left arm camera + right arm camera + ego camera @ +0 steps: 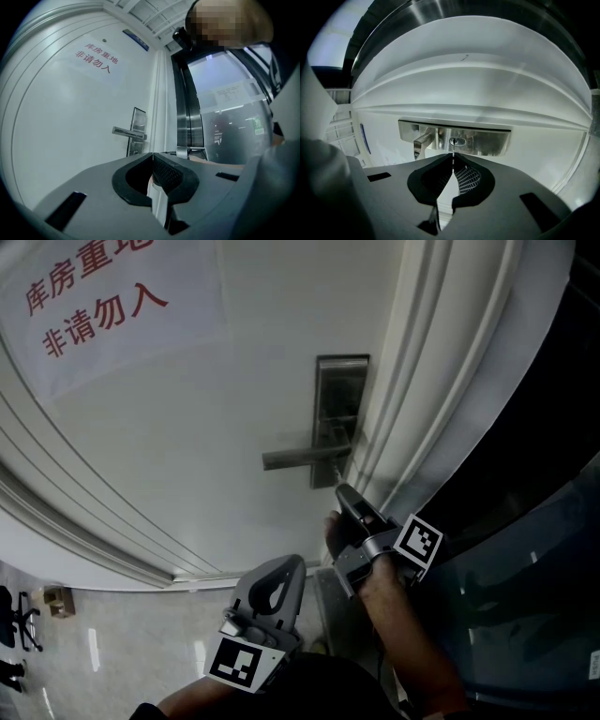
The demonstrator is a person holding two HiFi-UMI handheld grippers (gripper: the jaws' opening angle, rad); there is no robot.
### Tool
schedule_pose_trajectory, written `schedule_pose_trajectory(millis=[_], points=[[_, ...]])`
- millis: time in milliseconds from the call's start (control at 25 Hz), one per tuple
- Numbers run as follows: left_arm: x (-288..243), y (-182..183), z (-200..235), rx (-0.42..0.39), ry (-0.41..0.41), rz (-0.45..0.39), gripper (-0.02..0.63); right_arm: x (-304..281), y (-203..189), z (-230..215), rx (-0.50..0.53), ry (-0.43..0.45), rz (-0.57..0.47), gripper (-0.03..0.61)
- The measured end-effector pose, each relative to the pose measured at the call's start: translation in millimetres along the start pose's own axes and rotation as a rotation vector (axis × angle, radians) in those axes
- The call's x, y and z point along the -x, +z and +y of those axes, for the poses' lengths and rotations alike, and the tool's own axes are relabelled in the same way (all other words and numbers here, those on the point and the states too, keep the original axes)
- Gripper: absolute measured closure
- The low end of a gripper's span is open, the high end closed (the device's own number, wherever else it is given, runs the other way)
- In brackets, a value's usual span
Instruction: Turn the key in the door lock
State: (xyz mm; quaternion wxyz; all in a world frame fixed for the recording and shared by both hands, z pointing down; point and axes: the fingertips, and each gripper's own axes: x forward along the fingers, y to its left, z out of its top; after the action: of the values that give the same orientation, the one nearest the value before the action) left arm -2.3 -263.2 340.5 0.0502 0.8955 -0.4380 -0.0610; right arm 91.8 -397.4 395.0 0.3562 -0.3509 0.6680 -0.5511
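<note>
**Key in door lock, held by right gripper**

Item: key (pixel 453 149). It is seen edge-on as a thin sliver standing out of the oval lock cylinder (pixel 457 141) and running straight to the jaw tips.

Holder: right gripper (pixel 453 157). Its jaws are closed tip to tip and appear to pinch the key's outer end, though the blade is too thin to be sure of the contact. In the head view this gripper points at the lower part of the plate.

Mounting: the cylinder sits in a brushed metal lock plate (pixel 487 143), beside the lever handle (pixel 422 140). The plate is fixed near the edge of a white door (pixel 187 427).

Second tool: left gripper (pixel 152 154). Its jaws are pressed together with nothing between them. It is held low and well back from the door, aimed toward the handle.

Surroundings: a paper notice (pixel 94 296) with red characters is on the door's upper part. A glass partition (pixel 234 131) stands beside the door frame.
</note>
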Motion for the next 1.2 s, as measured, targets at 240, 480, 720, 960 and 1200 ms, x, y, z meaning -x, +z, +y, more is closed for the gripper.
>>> schedule_pose_trajectory(millis=[240, 480, 720, 960, 1200], points=[[2, 1, 3, 0.002, 0.006, 0.002, 0.606, -4, 2, 0, -0.009, 0.002, -0.007, 0.557], [2, 1, 6, 0.006, 0.012, -0.002, 0.606, -11, 6, 0, -0.047, 0.008, -0.015, 0.557], [0, 0, 8, 0.012, 0.016, 0.0, 0.606, -15, 5, 1, -0.101, 0.009, -0.017, 0.557], [-2, -1, 9, 0.014, 0.013, 0.001, 0.606, -18, 6, 6, -0.118, -0.024, -0.029, 0.557], [-6, -4, 10, 0.022, 0.012, 0.003, 0.606, -28, 9, 7, -0.117, -0.046, -0.037, 0.557]])
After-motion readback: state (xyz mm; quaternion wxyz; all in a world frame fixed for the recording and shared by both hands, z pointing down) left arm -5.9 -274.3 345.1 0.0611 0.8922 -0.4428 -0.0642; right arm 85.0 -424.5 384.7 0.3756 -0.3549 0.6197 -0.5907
